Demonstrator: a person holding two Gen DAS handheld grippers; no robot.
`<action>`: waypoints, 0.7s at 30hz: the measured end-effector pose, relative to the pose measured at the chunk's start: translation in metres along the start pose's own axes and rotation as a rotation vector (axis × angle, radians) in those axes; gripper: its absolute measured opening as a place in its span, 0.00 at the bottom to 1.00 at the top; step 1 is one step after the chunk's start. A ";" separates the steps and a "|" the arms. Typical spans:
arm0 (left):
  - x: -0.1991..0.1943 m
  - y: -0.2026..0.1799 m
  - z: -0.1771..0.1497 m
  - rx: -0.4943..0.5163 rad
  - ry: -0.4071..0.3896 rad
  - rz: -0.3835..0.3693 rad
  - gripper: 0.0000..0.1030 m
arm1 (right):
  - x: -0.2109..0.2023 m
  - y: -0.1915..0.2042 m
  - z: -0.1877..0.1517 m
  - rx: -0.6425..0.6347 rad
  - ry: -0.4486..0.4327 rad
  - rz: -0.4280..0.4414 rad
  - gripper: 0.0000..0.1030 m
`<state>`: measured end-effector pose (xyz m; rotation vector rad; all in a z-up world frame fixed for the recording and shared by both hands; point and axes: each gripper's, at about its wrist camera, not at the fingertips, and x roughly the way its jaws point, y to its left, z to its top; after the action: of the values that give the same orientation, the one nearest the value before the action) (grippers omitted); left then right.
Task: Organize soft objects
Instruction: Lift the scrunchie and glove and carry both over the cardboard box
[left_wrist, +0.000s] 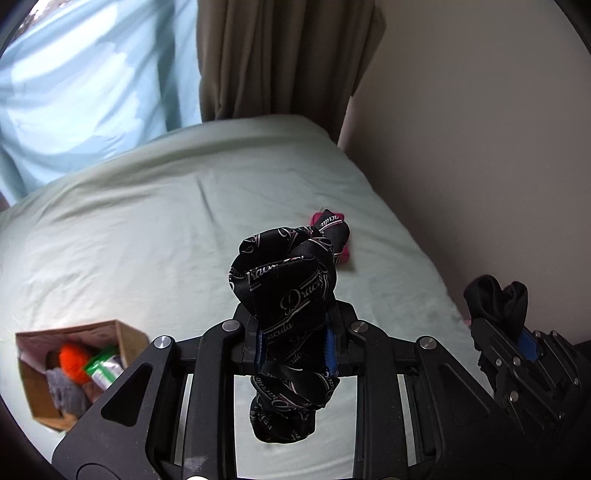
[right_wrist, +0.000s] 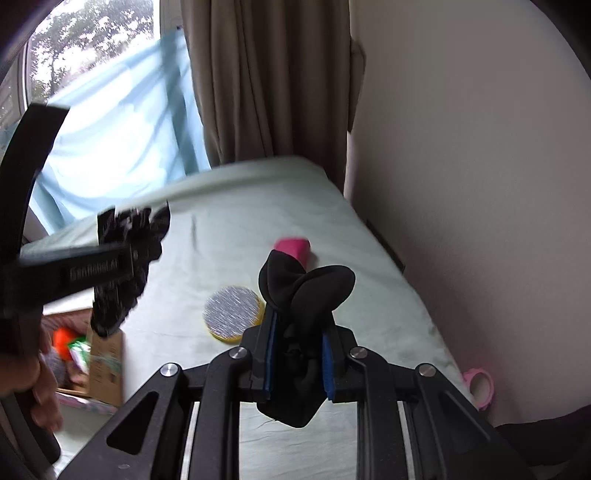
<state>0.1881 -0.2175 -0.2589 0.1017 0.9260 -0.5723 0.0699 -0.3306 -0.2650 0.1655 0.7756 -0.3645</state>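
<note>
My left gripper (left_wrist: 295, 347) is shut on a black printed cloth (left_wrist: 284, 280), twisted into a bundle and held above the pale green bed (left_wrist: 147, 229). It also shows blurred in the right wrist view (right_wrist: 125, 266). My right gripper (right_wrist: 297, 365) is shut on a plain black cloth (right_wrist: 303, 291) and shows at the right of the left wrist view (left_wrist: 517, 343). A pink soft item (right_wrist: 293, 249) lies on the bed beyond both grippers. A round grey and yellow pad (right_wrist: 232, 308) lies just left of the right gripper.
A cardboard box (left_wrist: 122, 339) at the lower left holds an orange ball, grey cloth and a green packet. A pink ring (right_wrist: 480, 387) sits at the bed's right edge by the wall. Brown curtains and a light blue sheet hang behind the bed.
</note>
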 end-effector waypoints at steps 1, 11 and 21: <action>-0.017 0.006 0.000 -0.016 -0.008 -0.010 0.20 | -0.012 0.006 0.005 -0.002 -0.006 0.005 0.18; -0.137 0.078 -0.020 -0.119 -0.091 0.020 0.20 | -0.095 0.085 0.037 -0.036 -0.049 0.132 0.18; -0.205 0.204 -0.063 -0.258 -0.097 0.136 0.20 | -0.114 0.202 0.046 -0.141 -0.011 0.275 0.18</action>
<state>0.1503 0.0621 -0.1695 -0.0943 0.8839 -0.3253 0.1024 -0.1270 -0.1491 0.1351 0.7536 -0.0494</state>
